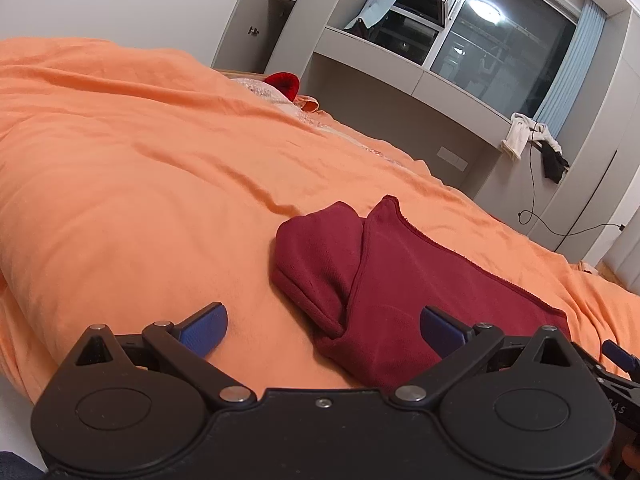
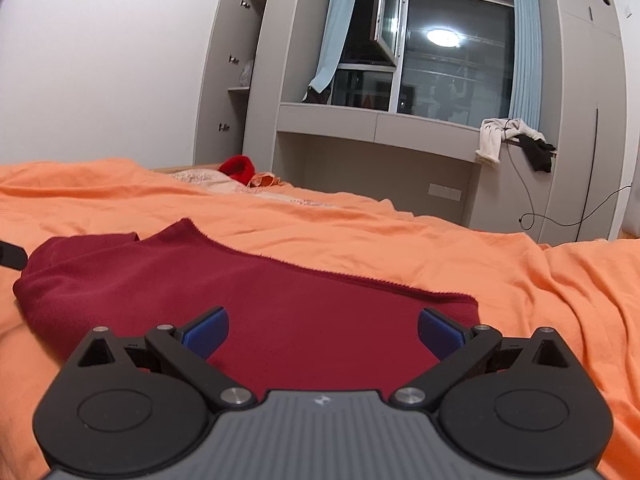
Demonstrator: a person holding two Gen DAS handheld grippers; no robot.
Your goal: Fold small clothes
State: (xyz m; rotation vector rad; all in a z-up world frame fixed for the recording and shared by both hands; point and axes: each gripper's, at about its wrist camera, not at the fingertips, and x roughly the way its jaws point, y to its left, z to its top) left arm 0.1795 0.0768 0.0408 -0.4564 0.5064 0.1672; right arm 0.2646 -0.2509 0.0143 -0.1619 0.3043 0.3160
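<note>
Maroon fleece, a small garment [image 1: 404,280], lay on the orange bedspread [image 1: 140,168] in the left wrist view, one part folded over into a thick roll at its left side. The left gripper [image 1: 323,330] hung low over that folded edge, its blue pads [image 1: 204,330] spread wide and holding nothing. From the right wrist view, the same garment [image 2: 256,288] stretched flat across the bedspread [image 2: 520,264], and the right gripper [image 2: 323,330] hovered above its near hem, jaws likewise wide apart and empty.

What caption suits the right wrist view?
Open right gripper over a dark red garment on an orange bedspread.
</note>
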